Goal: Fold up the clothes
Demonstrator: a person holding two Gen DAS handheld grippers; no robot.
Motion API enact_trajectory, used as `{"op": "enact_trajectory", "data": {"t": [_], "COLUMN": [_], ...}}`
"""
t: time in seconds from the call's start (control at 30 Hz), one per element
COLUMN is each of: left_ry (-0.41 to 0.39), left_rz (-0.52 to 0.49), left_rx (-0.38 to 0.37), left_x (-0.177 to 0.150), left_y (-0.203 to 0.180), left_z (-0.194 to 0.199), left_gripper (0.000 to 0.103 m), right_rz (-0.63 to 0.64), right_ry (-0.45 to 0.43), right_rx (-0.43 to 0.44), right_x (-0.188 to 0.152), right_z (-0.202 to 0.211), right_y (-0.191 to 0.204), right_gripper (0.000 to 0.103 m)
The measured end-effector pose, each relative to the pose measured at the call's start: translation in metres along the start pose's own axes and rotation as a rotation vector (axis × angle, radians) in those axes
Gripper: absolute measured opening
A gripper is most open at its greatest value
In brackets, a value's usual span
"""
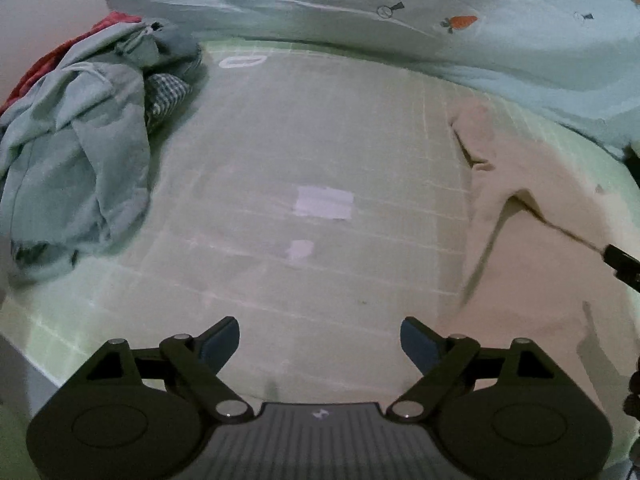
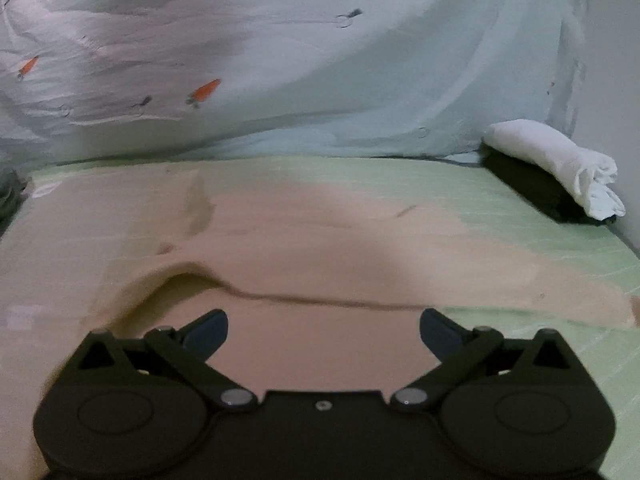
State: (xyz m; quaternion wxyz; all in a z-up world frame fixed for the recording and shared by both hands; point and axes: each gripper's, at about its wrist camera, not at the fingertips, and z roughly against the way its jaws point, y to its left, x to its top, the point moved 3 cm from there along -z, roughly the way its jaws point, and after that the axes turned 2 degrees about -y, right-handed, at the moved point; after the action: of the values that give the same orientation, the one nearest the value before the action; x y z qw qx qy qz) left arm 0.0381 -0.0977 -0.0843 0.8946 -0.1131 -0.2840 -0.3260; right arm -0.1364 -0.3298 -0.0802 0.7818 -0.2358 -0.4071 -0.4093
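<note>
A beige garment (image 1: 532,248) lies spread flat on the green checked bed sheet (image 1: 280,152), at the right of the left wrist view. In the right wrist view the same beige garment (image 2: 320,240) fills the middle, with a fold edge running across it just beyond the fingers. My right gripper (image 2: 324,334) hovers over that cloth, open, with nothing pinched between its pads. My left gripper (image 1: 320,342) is open above bare sheet, left of the garment and holding nothing. The tip of the other gripper (image 1: 624,266) shows at the right edge of the left wrist view.
A heap of unfolded clothes (image 1: 76,148), light blue with red and checked pieces, sits at the left. A pale quilt with carrot prints (image 2: 300,80) is bunched along the far side. A rolled white cloth (image 2: 560,164) lies on a dark item (image 2: 532,188) at the back right.
</note>
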Motion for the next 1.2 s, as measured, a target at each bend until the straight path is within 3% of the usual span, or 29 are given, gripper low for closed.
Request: {"op": "enact_trajectory", "data": {"t": [0.2,0.43,0.53,0.57,0.6,0.7,0.77,0.97,1.2], "left_ry": [-0.025,0.003,-0.005,-0.007,-0.007,0.0,0.008,-0.001,0.004], "left_rz": [-0.124,-0.185,-0.201,-0.198,-0.194,-0.188,-0.194,-0.195,-0.249], "left_rx": [-0.006,-0.025,-0.015,-0.015,-0.019,-0.034,-0.05,-0.101,-0.203], "left_x": [0.014,0.011,0.012,0.013,0.013,0.014,0.013,0.021,0.025], "left_y": [0.045,0.075,0.082,0.084,0.085,0.086,0.081,0.053,-0.019], "left_z": [-0.001,-0.002,-0.002,-0.002,-0.003,-0.005,-0.008,-0.012,-0.018], "left_gripper": [0.088,0.088,0.088,0.088,0.088,0.088,0.088,0.089,0.089], "right_rz": [-0.053,-0.025,-0.007,-0.003,-0.006,-0.029,-0.048,-0.124,-0.135], "right_ry": [0.053,0.054,0.101,0.119,0.136,0.174,0.175,0.133,0.076], "right_rx": [0.027,0.121,0.153,0.165,0.179,0.219,0.236,0.234,0.165], "right_x": [-0.026,-0.037,-0.045,-0.047,-0.049,-0.053,-0.054,-0.042,-0.033], "right_z": [0.012,0.02,0.013,0.011,0.011,0.01,0.013,0.026,0.039], "right_y": [0.077,0.132,0.146,0.148,0.148,0.142,0.135,0.095,0.033], "right_gripper": [0.102,0.096,0.078,0.065,0.049,0.019,0.007,0.004,0.002]}}
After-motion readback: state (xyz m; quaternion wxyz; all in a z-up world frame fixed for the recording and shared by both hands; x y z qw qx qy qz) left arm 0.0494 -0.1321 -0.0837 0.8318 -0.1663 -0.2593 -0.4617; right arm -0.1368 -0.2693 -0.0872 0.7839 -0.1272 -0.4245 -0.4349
